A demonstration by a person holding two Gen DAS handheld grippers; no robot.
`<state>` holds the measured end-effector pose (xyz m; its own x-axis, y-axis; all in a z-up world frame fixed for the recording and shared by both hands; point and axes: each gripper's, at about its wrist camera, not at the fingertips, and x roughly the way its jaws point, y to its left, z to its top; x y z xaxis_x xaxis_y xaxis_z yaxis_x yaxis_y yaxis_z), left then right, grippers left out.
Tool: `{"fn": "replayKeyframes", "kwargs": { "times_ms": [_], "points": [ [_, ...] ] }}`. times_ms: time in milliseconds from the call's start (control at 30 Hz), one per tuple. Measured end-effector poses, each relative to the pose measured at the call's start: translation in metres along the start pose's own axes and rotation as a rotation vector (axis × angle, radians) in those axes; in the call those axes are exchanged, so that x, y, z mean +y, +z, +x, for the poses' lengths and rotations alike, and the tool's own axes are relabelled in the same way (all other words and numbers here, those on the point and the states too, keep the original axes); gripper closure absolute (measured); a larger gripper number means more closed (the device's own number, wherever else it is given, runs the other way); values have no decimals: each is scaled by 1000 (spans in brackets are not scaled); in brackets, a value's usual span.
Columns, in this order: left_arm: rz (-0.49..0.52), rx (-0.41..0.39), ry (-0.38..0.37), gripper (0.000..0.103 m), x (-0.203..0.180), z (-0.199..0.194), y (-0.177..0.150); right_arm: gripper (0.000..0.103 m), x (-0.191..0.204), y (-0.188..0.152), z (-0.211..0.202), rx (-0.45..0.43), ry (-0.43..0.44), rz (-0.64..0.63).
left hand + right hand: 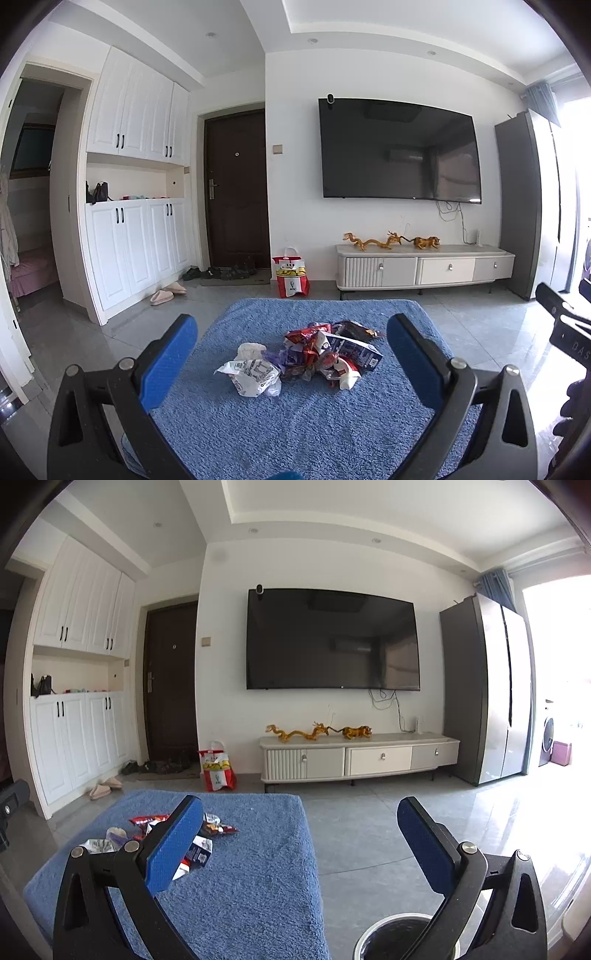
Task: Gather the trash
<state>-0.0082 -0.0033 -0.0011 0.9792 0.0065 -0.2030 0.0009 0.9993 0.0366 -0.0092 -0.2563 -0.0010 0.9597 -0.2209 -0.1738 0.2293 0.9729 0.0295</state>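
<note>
A heap of trash [314,354] lies on a blue towel-covered table [295,424]: a crumpled white wrapper [251,373], red snack packets [306,334] and a flattened blue-and-white carton [351,350]. My left gripper [291,350] hovers level before the heap, open wide, blue pads on either side, nothing touched. My right gripper [301,834] is open too, over the table's right edge; its left finger hides part of the trash [207,830]. A round bin [395,938] with a dark liner stands on the floor below the right gripper.
Grey tiled floor [369,830] lies right of the table. Beyond stand a white TV cabinet [358,757], a wall TV [332,638], a tall fridge [487,686], a red-and-white bag [291,273] by the dark door [236,188], and slippers [166,291].
</note>
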Motion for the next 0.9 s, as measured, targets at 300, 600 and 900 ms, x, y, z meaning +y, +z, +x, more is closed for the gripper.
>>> {"fn": "replayKeyframes", "kwargs": {
  "times_ms": [300, 600, 900],
  "points": [
    [24, -1, -7, 0, -2, -3, 2, 0, 7, 0, 0, -18, 16, -11],
    [41, -41, 2, 0, 0, -13, 5, 0, 13, -3, 1, -8, 24, -37],
    [46, -23, -50, 0, -7, -11, 7, 0, 10, -5, -4, -23, 17, -66]
  ]
}}
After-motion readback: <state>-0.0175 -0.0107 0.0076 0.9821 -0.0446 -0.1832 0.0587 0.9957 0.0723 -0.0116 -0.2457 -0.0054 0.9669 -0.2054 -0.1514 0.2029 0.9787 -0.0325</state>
